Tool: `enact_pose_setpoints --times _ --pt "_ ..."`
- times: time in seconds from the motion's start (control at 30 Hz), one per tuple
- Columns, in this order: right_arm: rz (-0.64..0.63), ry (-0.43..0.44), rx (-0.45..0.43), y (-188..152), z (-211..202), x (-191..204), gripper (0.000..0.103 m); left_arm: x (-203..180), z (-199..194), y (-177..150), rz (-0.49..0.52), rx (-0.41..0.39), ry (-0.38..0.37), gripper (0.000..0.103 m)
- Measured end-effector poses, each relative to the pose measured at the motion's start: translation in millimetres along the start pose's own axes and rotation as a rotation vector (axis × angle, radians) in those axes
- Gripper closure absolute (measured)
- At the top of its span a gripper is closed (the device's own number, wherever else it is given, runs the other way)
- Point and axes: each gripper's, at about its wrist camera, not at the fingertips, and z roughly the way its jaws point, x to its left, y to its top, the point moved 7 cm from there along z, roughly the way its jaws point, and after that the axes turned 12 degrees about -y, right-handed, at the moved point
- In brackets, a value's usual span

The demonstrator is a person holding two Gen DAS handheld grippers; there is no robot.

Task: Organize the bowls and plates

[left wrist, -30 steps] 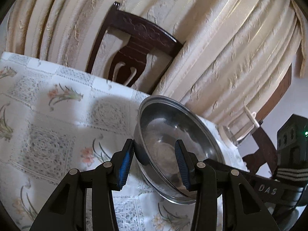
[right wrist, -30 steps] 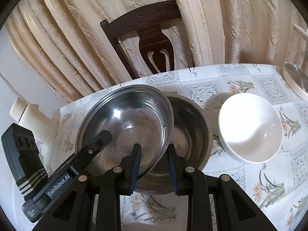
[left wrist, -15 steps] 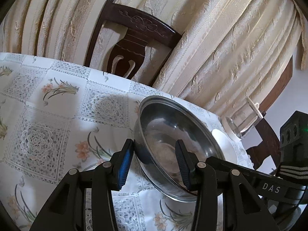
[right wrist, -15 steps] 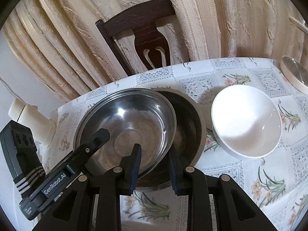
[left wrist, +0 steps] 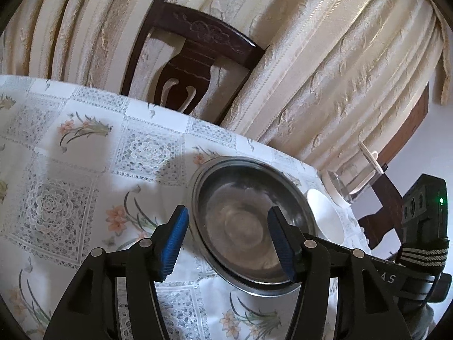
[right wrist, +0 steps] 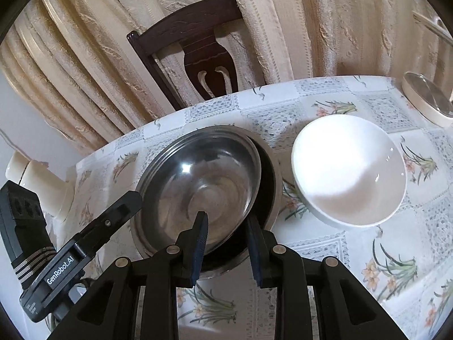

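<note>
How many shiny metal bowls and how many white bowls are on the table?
Metal bowls: 2, a smaller steel bowl sitting inside a bigger steel bowl
White bowls: 1, the white bowl beside them
Total: 3 bowls

Soft daylight, fisheye-warped edges, perhaps slight blur.

- Left gripper point(left wrist: 226, 239) has its jaws spread wide, blue pads facing each other across a broad gap, nothing clamped between them.
- Right gripper point(right wrist: 226, 248) has its jaws parted too, a narrower gap, its pads gripping nothing.
- In the left wrist view, the right gripper's body crosses just behind the right-hand jaw.
- In the right wrist view, the left gripper reaches in from the left of the jaws.
</note>
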Motion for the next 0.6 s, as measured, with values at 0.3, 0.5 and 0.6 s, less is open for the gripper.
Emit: enact_pose_setpoints --times 0.3,0.5,0.6 --pt "0.030 -0.022 -0.022 3.6 -4.8 -5.6 0.073 5.1 -0.3 -0.2 -0.022 0.006 0.008 0.044" --pt "0.049 -0.028 -0.032 3.1 -7.9 -9.7 0.068 6.6 -0.6 0.1 -0.025 0.012 0.020 0.044" --pt "0.058 -0.025 -0.037 3.3 -10.4 -11.9 0.068 7.2 -1.9 1.3 -0.018 0.010 0.034 0.044"
